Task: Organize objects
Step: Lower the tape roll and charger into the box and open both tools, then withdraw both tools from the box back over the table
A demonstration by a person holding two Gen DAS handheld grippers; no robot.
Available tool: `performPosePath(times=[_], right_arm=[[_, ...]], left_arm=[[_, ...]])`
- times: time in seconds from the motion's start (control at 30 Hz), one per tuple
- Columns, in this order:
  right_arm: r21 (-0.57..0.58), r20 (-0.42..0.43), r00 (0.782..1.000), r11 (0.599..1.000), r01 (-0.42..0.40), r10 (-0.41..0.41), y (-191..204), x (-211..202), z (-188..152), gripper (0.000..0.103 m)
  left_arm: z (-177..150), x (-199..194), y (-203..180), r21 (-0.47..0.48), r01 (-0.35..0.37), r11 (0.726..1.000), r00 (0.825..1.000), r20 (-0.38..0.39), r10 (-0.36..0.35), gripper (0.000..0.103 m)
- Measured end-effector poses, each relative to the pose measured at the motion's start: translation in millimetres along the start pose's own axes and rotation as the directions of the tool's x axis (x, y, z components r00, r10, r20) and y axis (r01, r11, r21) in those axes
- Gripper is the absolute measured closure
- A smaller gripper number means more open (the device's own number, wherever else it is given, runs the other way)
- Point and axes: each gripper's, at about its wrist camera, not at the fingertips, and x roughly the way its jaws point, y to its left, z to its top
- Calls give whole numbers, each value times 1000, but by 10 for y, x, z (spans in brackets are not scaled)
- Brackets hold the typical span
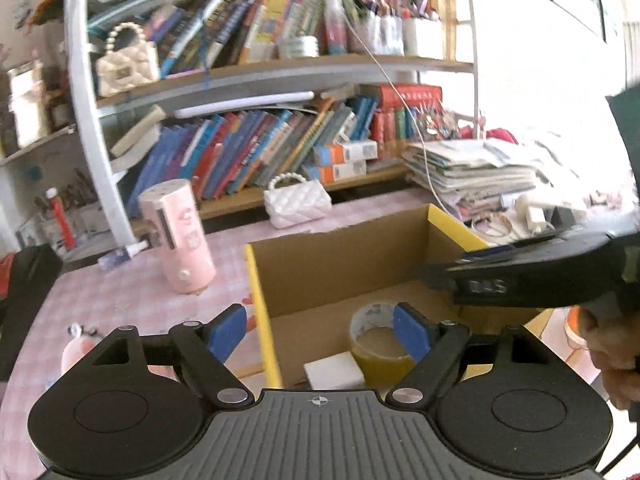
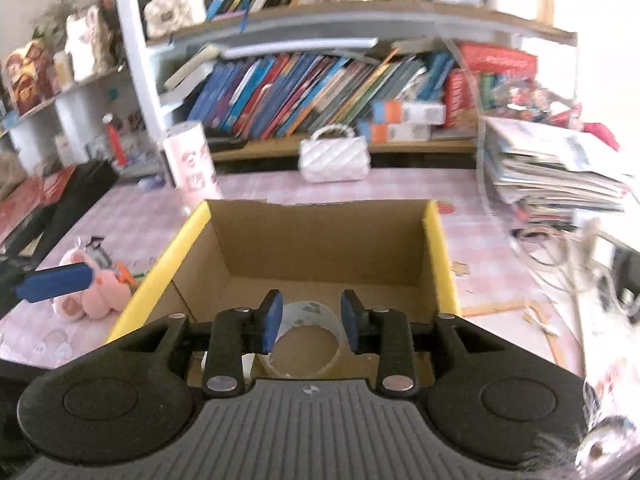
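Both grippers, left gripper (image 1: pixel 320 334) and right gripper (image 2: pixel 309 322), are hovering open-jawed over the cardboard box (image 2: pixel 320 236), risking knocking the tape roll (image 2: pixel 306 340).

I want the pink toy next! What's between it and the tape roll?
The cardboard box's yellow-edged side wall separates pink toy from tape roll, per right wrist view.

Left tongs (image 1: pixel 320 334) spread wide, cardboard box (image 1: pixel 340 256) holding tape roll (image 1: pixel 376 340), white block (image 1: pixel 334 370)
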Motion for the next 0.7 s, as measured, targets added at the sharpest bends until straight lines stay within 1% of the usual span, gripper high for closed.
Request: performPosePath(times=[0.17, 0.3, 0.5, 0.7], right_arm=[[30, 53, 992, 993, 116, -117, 125, -279, -240, 69], [70, 55, 982, 982, 178, -182, 264, -452, -462, 67], [75, -6, 971, 968, 241, -241, 599, -570, -778, 65], [72, -54, 968, 966, 249, -246, 959, -666, -1078, 62]], left_arm=[[-168, -217, 175, -60, 1, 998, 1000, 21, 0, 20], [-329, -334, 303, -94, 5, 996, 1000, 8, -4, 20], [-636, -525, 536, -153, 7, 988, 998, -56, -15, 20], [-962, -722, 744, -178, -28, 984, 994, -112, 8, 20]])
